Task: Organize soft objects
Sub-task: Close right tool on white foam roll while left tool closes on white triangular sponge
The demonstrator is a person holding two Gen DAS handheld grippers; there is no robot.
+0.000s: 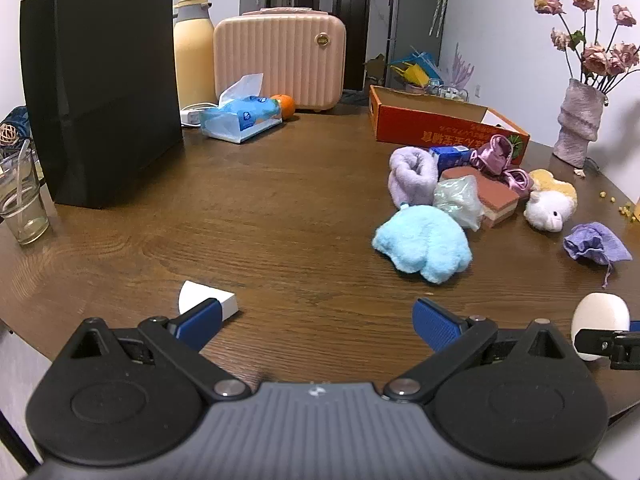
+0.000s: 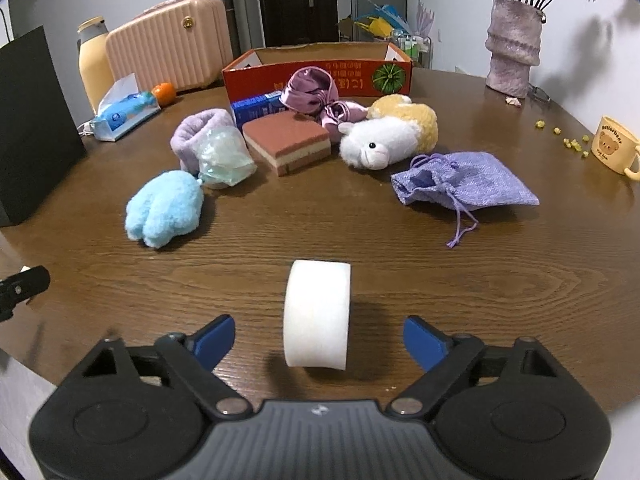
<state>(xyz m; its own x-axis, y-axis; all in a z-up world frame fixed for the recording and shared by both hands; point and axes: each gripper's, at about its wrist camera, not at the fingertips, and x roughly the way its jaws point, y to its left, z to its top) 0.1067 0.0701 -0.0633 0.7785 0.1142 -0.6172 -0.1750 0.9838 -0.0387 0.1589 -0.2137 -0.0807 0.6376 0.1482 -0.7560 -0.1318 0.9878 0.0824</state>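
Nearest my right claw (image 2: 319, 340) stands a white foam roll (image 2: 317, 314), a thick curved band on its edge near the front edge of the wooden table (image 2: 360, 232). My two blue pads sit apart on either side of it, neither touching it. From my left wrist only part of that roll shows, with my right claw's black finger across it.

My left claw (image 1: 316, 320) is spread wide over bare wood with nothing between its pads. Its left pad covers one corner of a small white wedge-shaped block (image 1: 208, 298), so I cannot make out its full shape.

The soft things lie toward the far side, in front of one shallow orange cardboard box (image 2: 320, 66): one fluffy light-blue plush (image 2: 164, 208), one lilac fleece cuff (image 2: 200, 132) half hidden by a crumpled pale-green plastic bag (image 2: 224, 158), one layered brown-and-cream sponge block (image 2: 286, 142), one shiny mauve satin cloth (image 2: 310, 92), one white-and-yellow plush alpaca (image 2: 384, 140), and one woven lilac drawstring pouch (image 2: 468, 180) lying flat. A blue carton (image 2: 256, 108) is partly covered behind the sponge.

At the right edge one yellow bear mug (image 2: 614, 148) is cut off by the frame.
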